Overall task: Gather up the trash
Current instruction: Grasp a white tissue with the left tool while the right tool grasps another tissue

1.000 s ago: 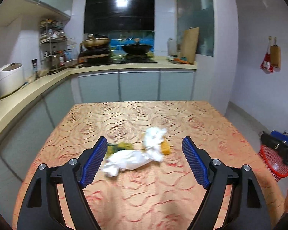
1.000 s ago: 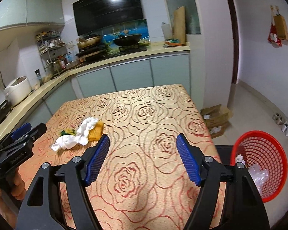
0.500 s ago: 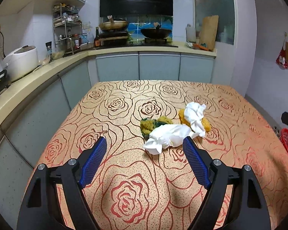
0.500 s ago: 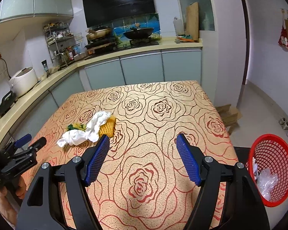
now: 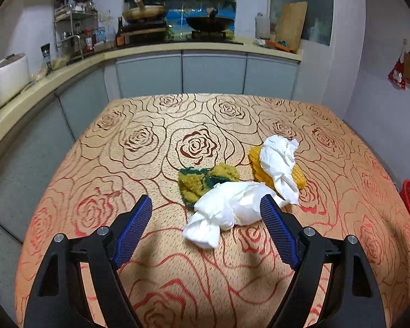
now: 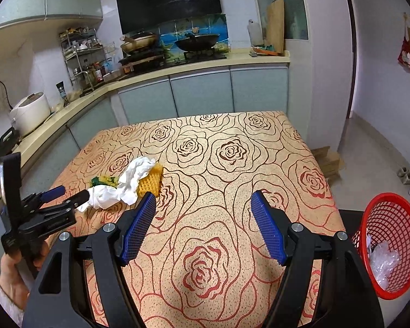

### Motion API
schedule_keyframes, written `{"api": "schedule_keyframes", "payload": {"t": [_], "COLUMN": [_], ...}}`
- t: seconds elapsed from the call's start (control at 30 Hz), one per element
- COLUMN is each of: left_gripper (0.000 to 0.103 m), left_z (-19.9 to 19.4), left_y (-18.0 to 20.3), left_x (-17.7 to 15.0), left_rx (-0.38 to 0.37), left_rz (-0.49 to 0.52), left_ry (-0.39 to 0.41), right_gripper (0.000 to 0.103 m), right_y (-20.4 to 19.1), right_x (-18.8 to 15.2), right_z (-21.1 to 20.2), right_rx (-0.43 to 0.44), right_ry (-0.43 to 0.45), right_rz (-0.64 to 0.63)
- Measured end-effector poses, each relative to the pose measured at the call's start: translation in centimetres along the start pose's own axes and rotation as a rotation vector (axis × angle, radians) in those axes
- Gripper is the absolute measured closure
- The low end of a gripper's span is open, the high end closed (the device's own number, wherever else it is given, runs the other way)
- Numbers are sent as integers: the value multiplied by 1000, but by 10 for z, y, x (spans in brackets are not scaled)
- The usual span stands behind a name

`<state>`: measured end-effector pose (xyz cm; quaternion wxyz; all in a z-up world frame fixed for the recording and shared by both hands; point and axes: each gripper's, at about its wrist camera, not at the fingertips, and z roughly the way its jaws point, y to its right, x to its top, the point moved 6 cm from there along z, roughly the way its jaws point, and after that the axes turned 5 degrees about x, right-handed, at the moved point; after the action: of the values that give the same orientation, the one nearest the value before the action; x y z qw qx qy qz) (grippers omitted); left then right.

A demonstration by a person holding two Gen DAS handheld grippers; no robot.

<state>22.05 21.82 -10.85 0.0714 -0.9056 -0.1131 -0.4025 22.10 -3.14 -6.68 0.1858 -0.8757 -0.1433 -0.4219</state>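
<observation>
A red basket [image 6: 391, 246] is standing on the floor off the table's [image 6: 232, 246] right edge, holding crumpled clear plastic [image 6: 382, 259]. The left claw [image 5: 205, 213] is gaping, released, around a white tissue [image 5: 229, 210] near the table's left edge, pads not pressing. The right claw [image 6: 202, 205] is hovering released, grasping nothing.

A home kitchen. A wok [image 6: 196, 42] and pan [image 6: 138, 41] sit on the stove under a black hood [image 6: 168, 0]. A rice cooker [image 6: 30, 113] and spice rack [image 6: 80, 57] stand on the counter [image 6: 177, 68].
</observation>
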Motion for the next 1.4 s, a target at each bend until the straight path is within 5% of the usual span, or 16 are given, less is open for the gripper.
{"api": "schedule_keyframes", "payload": {"t": [0.2,0.27,0.4,0.47,0.63,0.97,1.4], "left_gripper": [28,42,52,65,76,78,78], "left_z": [15,20,28,28,25,-6,-42], "left_y": [6,8,8,7,9,-9,-35], "left_x": [3,2,-3,-2,-3,-7,-12], "left_rx": [1,-2,-10,-15,-16,-8,93], "left_rz": [23,33,34,32,38,-21,-28], "left_ry": [-18,-33,-64,-59,-52,-1,77], "right_gripper": [33,33,33,33,33,33,33], "right_y": [-1,-1,-4,-6,-15,-49,-94], "right_x": [3,3,6,7,8,14,17], "right_z": [11,14,20,23,32,56,127], "right_rx": [2,5,11,14,25,60,73], "right_ry": [-11,-14,-17,-21,-31,-48,-112], "right_rz": [-4,-2,-7,-10,-23,-81,-129]}}
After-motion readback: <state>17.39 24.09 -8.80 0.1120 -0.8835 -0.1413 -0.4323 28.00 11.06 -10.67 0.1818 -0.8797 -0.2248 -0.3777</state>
